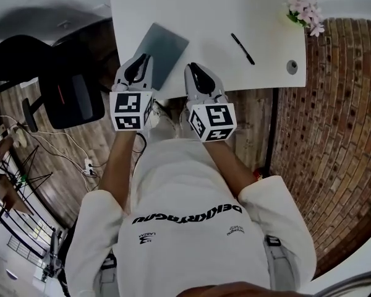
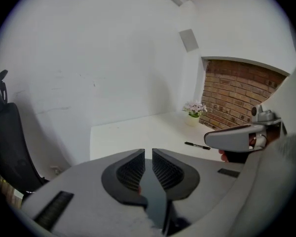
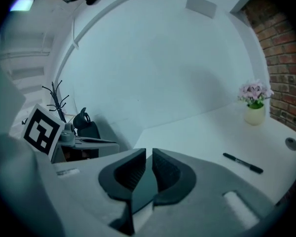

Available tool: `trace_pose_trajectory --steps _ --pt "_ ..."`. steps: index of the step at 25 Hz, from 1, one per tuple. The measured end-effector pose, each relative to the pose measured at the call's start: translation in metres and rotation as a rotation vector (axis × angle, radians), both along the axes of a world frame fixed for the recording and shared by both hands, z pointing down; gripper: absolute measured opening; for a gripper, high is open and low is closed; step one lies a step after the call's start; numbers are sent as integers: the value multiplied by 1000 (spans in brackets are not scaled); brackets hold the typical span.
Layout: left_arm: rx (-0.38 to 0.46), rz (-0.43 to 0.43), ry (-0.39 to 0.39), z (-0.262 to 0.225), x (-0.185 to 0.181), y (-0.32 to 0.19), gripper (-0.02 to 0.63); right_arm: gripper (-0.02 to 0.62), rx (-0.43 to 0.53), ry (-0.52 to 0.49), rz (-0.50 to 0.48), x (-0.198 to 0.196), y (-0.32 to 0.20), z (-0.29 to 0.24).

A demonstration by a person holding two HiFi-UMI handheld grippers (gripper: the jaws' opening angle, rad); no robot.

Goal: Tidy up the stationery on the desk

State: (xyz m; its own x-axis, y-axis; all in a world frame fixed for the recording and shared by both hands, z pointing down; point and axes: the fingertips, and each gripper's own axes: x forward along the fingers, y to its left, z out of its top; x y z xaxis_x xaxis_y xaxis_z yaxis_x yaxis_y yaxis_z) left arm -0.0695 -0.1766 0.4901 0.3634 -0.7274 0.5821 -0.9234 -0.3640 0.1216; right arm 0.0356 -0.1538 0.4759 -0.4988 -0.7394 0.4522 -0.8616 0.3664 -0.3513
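Note:
A white desk (image 1: 216,17) carries a flat grey notebook (image 1: 165,49) and a black pen (image 1: 242,48). In the head view my left gripper (image 1: 138,67) hovers at the notebook's near corner, and my right gripper (image 1: 195,74) hangs over the desk's near edge, left of the pen. Both jaws stand almost together, with nothing between them. The left gripper view shows its own jaw tips (image 2: 148,154), the pen (image 2: 197,145) beyond and the right gripper (image 2: 237,137) beside it; the notebook is hidden. In the right gripper view the pen (image 3: 242,163) lies right of the jaws (image 3: 149,154).
A small pot of pink flowers (image 1: 306,11) stands at the desk's far right corner, with a round cable hole (image 1: 292,67) nearer me. A black office chair (image 1: 68,85) stands left of the desk. Brick flooring (image 1: 334,135) lies to the right, and cables (image 1: 62,156) trail on the floor at left.

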Motion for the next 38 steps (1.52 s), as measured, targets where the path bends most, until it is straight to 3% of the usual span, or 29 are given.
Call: trace_pose_trajectory --steps 11,20,23,30,38 --pt "-203 4 -14 86 -40 -16 86 74 -191 1 73 -23 -3 88" --pt "-293 64 -65 134 -50 -26 100 100 -339 12 129 -32 4 142" --pt "-350 70 -9 146 -52 -28 100 104 -384 1 138 -33 5 157" --pt "-413 95 7 166 -59 -36 100 103 -448 -15 143 -39 3 175" --pt "-502 84 97 176 -59 -35 100 103 -507 -20 142 -47 11 192"
